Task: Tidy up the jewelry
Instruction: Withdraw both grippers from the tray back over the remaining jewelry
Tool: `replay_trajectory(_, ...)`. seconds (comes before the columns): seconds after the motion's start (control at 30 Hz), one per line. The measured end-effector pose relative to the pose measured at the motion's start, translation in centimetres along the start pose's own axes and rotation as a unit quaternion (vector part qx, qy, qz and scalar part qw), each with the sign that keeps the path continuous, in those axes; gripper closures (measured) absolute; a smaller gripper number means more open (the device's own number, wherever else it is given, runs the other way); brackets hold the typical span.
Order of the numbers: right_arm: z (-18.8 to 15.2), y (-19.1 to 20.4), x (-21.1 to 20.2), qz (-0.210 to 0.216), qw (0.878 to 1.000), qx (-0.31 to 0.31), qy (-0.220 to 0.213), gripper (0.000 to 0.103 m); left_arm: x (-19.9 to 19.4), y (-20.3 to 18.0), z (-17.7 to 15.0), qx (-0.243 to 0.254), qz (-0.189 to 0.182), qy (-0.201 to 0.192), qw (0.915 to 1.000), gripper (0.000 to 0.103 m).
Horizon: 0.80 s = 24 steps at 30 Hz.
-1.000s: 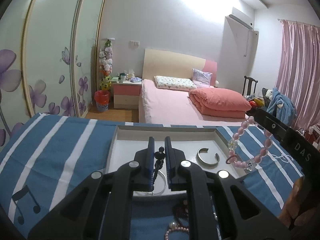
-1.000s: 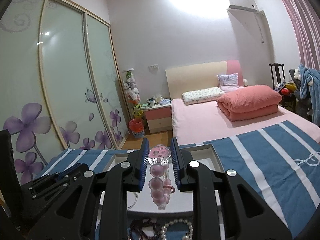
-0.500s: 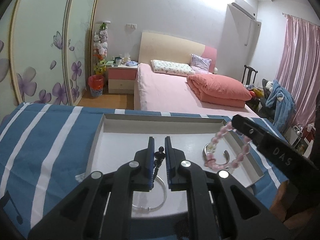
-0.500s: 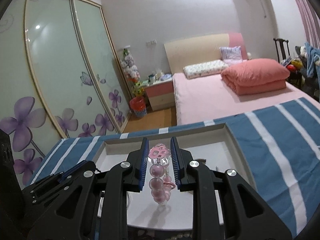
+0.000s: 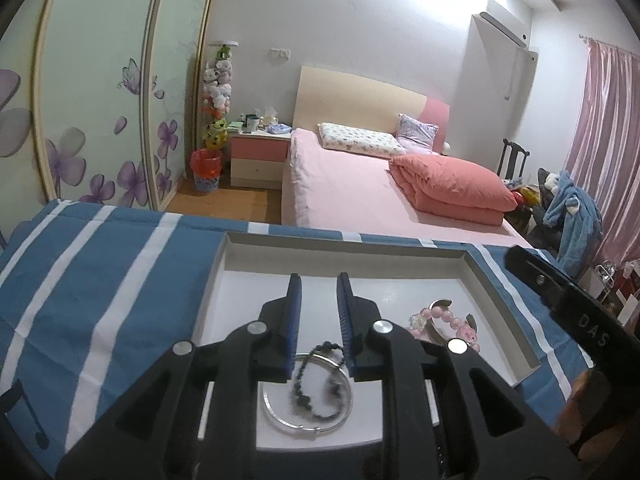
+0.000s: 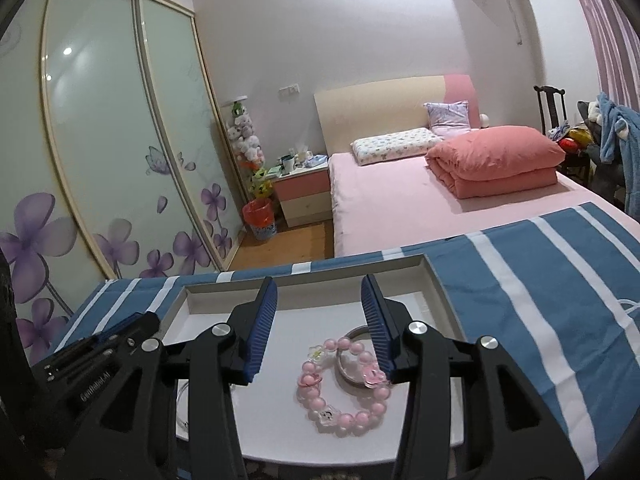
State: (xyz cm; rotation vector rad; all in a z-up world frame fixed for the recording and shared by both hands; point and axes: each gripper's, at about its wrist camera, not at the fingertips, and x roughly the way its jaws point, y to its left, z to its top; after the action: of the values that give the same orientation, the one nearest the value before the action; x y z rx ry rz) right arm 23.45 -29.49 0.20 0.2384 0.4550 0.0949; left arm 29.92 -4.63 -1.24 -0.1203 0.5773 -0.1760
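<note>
Left gripper (image 5: pixel 318 320): jaws opening, empty; dark bead bracelet (image 5: pixel 318 380) lies released below it in the tray (image 5: pixel 344 246). Right gripper (image 6: pixel 320 328): jaws opening, empty; pink bead bracelet (image 6: pixel 344 384) rests beneath, deposited for sorting.

a home bedroom: pink bed (image 5: pixel 352 188) beyond the jaws, floral wardrobe (image 6: pixel 100 160) left of them, pink curtain (image 5: pixel 608 140) off right.

Glossy pink bead bracelet (image 6: pixel 344 388), shiny metal bangle (image 5: pixel 308 394), matt white tray (image 5: pixel 344 250)
</note>
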Motion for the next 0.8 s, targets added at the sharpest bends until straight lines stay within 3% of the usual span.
replay_trajectory(0.3, -0.9, -1.7, -2.7, -0.016, 1.000, -0.010, 0.017, 0.058, -5.0, 1.8, -1.6, 0.011, 0.028, -0.006, 0.9995, 0.066)
replay_trajectory(0.57, -4.3, -3.9, -3.3, -0.034, 0.994, -0.002, 0.099, 0.058, -7.7, 4.3, -5.4, 0.015, 0.049, 0.037, 0.9980, 0.047)
replay_trajectory(0.73, -6.7, -3.9, -2.8, -0.038, 0.987, -0.018, 0.152, 0.058, -8.5, 5.6, -7.7, 0.020, 0.066, 0.071, 0.9951, 0.040)
replay_trajectory(0.8, -7.5, -3.6, -2.3, -0.037, 0.984, -0.025, 0.173, 0.063, -8.5, 5.8, -8.6, 0.024, 0.069, 0.085, 0.9937, 0.039)
